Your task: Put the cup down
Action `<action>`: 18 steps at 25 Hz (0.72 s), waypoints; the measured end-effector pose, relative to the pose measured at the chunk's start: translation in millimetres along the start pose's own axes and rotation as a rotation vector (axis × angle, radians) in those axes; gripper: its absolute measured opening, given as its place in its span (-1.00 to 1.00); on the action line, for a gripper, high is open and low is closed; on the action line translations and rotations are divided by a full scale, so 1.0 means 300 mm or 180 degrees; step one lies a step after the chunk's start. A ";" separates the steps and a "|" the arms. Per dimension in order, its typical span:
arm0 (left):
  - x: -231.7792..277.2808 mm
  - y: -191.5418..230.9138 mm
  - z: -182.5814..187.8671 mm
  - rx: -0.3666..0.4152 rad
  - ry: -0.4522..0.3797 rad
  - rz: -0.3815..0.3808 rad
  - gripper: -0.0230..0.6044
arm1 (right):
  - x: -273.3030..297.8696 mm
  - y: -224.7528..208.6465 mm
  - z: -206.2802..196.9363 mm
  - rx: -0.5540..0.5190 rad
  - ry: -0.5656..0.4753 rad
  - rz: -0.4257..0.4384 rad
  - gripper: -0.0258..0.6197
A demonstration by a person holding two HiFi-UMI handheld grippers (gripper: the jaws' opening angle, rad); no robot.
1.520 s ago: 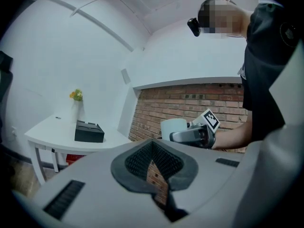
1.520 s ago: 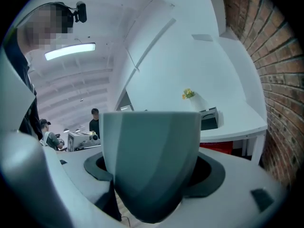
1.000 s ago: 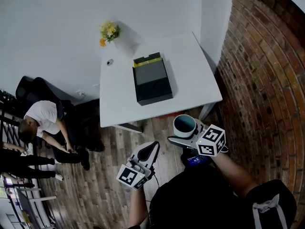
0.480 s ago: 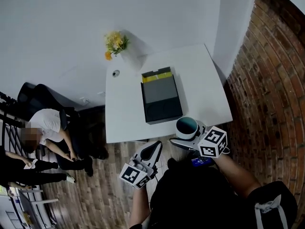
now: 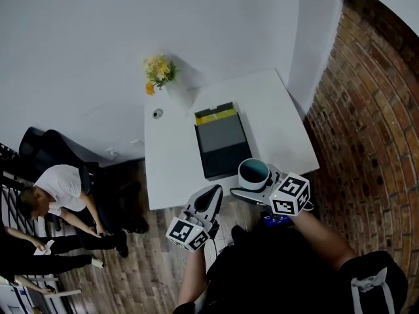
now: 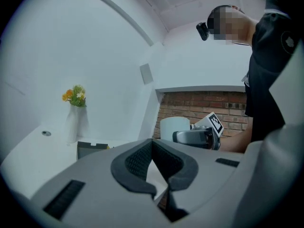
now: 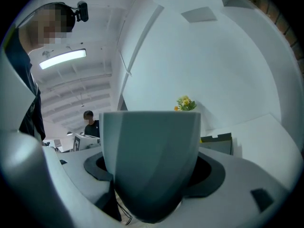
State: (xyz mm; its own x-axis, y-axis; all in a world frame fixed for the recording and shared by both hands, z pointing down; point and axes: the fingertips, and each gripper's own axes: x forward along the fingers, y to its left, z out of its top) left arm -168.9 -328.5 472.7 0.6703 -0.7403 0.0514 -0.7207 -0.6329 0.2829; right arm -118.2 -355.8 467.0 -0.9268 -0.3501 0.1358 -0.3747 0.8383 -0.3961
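A pale grey cup (image 5: 254,173) with a teal inside stands upright between the fingers of my right gripper (image 5: 253,179), which is shut on its sides. In the head view it hangs at the front edge of the white table (image 5: 175,169). The cup (image 7: 151,160) fills the right gripper view, clamped low by my right gripper (image 7: 152,194). My left gripper (image 5: 211,198) is to its left, just short of the table edge, shut and empty. In the left gripper view my left gripper (image 6: 159,175) has its pads meeting, with the cup (image 6: 174,127) ahead.
On the table lie a black box (image 5: 222,142) with a yellow end, a white vase of yellow flowers (image 5: 171,84) and a small round thing (image 5: 158,113). A brick wall (image 5: 366,136) runs along the right. A person in a white shirt (image 5: 62,185) sits at the left.
Both grippers have come closer to the table. The cup was over the wooden floor in front of it and now hangs at the table's front edge, still held.
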 end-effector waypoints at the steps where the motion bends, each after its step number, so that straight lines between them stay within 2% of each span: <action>1: 0.005 0.001 -0.001 0.0001 0.0010 -0.0014 -0.90 | -0.001 -0.004 0.005 0.0000 -0.0010 -0.0026 0.32; 6: 0.018 -0.009 0.001 0.0015 0.0010 -0.0101 -0.90 | -0.007 -0.022 0.019 0.0026 -0.0055 -0.0102 0.32; 18: 0.007 0.011 0.002 -0.0016 -0.0049 -0.0054 -0.90 | -0.006 -0.031 0.019 0.0030 -0.0055 -0.0100 0.32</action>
State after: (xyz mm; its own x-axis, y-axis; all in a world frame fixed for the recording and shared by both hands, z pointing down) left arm -169.9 -332.3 473.1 0.6796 -0.7329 0.0319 -0.7083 -0.6443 0.2883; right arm -112.9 -365.2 465.2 -0.9140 -0.3836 0.1326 -0.4034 0.8228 -0.4004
